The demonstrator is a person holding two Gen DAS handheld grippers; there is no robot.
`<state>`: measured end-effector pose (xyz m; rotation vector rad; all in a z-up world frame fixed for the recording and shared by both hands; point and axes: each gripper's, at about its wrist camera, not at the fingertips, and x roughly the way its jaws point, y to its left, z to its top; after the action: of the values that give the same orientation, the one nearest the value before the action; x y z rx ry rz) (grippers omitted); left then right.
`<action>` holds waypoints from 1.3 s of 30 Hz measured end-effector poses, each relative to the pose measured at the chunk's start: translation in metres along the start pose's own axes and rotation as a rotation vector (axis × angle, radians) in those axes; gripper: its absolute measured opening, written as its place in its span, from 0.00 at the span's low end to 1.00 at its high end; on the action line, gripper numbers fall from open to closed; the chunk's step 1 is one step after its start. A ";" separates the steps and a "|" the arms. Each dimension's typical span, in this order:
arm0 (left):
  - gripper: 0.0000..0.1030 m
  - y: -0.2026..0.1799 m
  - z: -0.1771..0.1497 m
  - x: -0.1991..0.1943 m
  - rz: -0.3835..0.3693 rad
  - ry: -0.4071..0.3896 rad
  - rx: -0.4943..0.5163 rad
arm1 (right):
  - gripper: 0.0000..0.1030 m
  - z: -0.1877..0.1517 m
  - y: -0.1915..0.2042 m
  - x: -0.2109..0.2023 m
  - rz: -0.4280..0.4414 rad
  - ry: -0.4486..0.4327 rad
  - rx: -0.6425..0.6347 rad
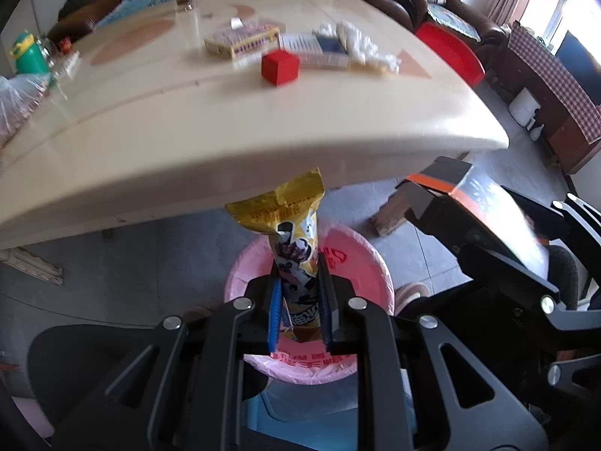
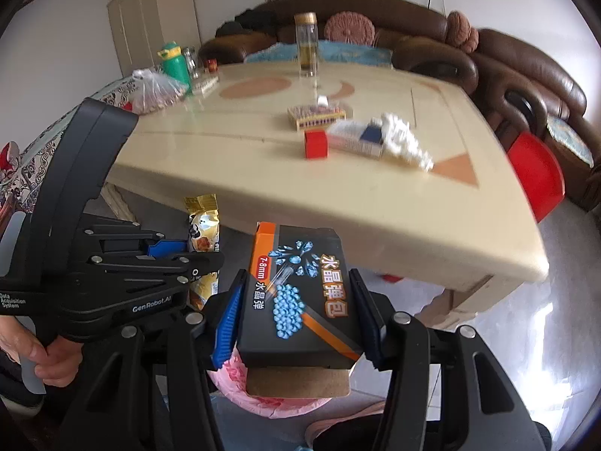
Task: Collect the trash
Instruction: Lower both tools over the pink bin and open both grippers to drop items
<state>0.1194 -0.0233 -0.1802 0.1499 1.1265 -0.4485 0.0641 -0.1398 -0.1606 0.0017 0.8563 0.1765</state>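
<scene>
My left gripper (image 1: 299,300) is shut on a yellow snack wrapper (image 1: 291,225) and holds it upright above a bin lined with a pink bag (image 1: 370,263). The wrapper also shows in the right wrist view (image 2: 203,233). My right gripper (image 2: 296,300) is shut on a black and orange cardboard box (image 2: 296,282) with blue beads printed on it, held over the pink bag (image 2: 233,376). That box shows in the left wrist view (image 1: 435,191) at the right. On the table lie a red cube (image 1: 280,67), a patterned box (image 1: 242,39), a blue and white box (image 1: 319,50) and crumpled white tissue (image 1: 360,43).
The beige table (image 2: 375,203) fills the view ahead, its near edge above the bin. On it stand a tall glass jar (image 2: 307,45), a green bottle (image 2: 173,61) and a plastic bag (image 2: 154,90). A brown sofa (image 2: 526,75) and a red stool (image 2: 537,176) stand behind.
</scene>
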 end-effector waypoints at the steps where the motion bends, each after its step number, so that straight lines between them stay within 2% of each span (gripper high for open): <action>1: 0.17 0.000 -0.001 0.005 -0.005 0.012 -0.001 | 0.50 -0.002 -0.001 0.007 0.003 0.016 0.004; 17: 0.17 0.015 -0.021 0.103 -0.039 0.274 -0.061 | 0.50 -0.036 -0.016 0.102 0.061 0.237 0.044; 33: 0.17 0.021 -0.031 0.183 -0.044 0.493 -0.094 | 0.50 -0.064 -0.023 0.180 0.136 0.430 0.052; 39: 0.17 0.029 -0.039 0.204 -0.003 0.554 -0.109 | 0.51 -0.077 -0.024 0.201 0.172 0.499 0.052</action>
<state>0.1705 -0.0386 -0.3832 0.1827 1.6913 -0.3541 0.1393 -0.1377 -0.3640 0.0836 1.3602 0.3238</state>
